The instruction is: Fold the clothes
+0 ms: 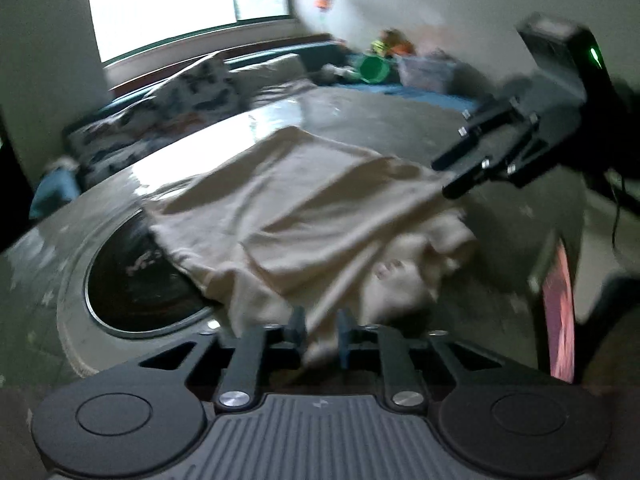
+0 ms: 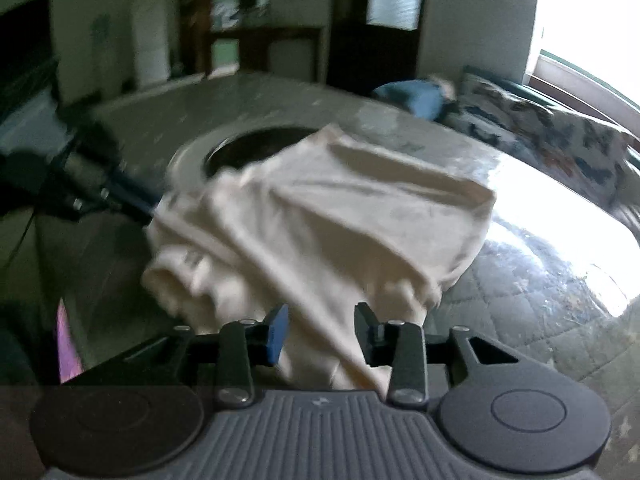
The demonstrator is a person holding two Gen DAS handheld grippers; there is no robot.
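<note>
A cream garment (image 1: 304, 216) lies rumpled and partly doubled over on a grey quilted surface (image 1: 400, 128). My left gripper (image 1: 322, 336) is nearly closed on the garment's near edge, with cloth between its blue pads. In the right wrist view the same garment (image 2: 340, 216) hangs from my right gripper (image 2: 322, 328), whose fingers stand apart with a fold of cloth running between them; the frames do not show a firm pinch. The right gripper also shows in the left wrist view (image 1: 460, 176) at the garment's far right corner. The left gripper shows in the right wrist view (image 2: 148, 204) at the cloth's left edge.
A round dark opening with a pale rim (image 1: 136, 276) sits in the surface under the garment's left side. A patterned cushion (image 1: 192, 92) and a window (image 1: 180, 0) are behind. A green tub (image 1: 374, 68) and a clear box (image 1: 428, 70) stand at the far back.
</note>
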